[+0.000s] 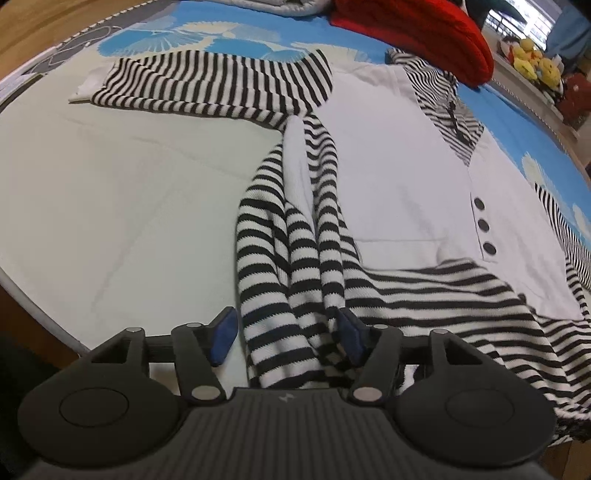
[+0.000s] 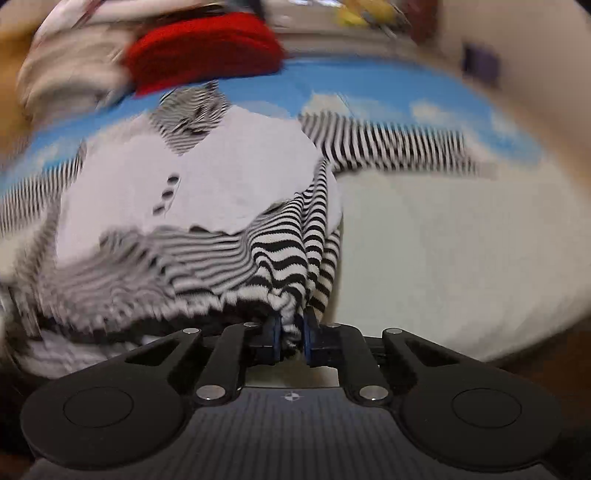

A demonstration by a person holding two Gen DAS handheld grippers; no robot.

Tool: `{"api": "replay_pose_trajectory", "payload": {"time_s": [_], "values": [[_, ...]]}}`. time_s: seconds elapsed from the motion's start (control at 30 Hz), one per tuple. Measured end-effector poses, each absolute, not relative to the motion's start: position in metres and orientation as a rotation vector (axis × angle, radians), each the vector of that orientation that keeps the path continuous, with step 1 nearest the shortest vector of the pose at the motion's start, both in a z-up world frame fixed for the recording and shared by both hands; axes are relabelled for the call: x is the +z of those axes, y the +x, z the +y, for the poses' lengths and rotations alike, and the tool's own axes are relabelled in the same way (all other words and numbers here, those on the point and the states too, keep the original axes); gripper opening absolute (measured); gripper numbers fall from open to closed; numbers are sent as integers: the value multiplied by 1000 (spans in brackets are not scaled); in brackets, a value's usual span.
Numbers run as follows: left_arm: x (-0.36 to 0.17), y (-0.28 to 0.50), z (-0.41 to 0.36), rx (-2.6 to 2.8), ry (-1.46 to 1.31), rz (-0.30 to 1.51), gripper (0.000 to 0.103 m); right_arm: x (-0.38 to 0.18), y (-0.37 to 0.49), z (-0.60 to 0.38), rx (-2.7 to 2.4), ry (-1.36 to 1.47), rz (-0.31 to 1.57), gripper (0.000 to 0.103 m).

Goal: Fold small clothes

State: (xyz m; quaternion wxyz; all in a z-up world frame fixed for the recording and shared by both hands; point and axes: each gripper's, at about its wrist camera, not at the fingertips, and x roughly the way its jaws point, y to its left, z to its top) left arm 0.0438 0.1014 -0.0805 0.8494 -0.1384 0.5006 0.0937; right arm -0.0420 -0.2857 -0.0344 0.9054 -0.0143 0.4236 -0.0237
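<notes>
Striped top hem | left tongs released, tilted down | right tongs clenched on hem, tilted down

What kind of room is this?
Probably a bedroom or playroom at home: a striped top spread on a blue patterned cover, a red knit beside it, and plush toys on a ledge.

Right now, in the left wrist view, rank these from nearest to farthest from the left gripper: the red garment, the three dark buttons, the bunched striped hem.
1. Bunched striped hem, between the left gripper's jaws.
2. Three dark buttons, right of centre on the white front.
3. Red garment, top right, past the collar.
</notes>
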Motion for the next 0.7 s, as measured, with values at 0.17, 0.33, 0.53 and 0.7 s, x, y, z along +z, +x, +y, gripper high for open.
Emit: {"api": "replay_pose_trajectory", "payload": {"time_s": [0.17, 0.33, 0.53, 0.7], "values": [[-93, 44, 107, 268, -215, 1112, 70, -63, -36, -279, -51, -107, 1040, 15], [-75, 35, 102, 307, -160, 991, 68, -32, -36, -285, -52, -6, 882, 49], [-74, 35, 76, 161, -93, 957, 70, -16, -28, -283, -42, 54, 734, 50], [-98, 39, 94, 277, -78, 1084, 71, -28, -12, -290, -51, 155, 741, 50]]}}
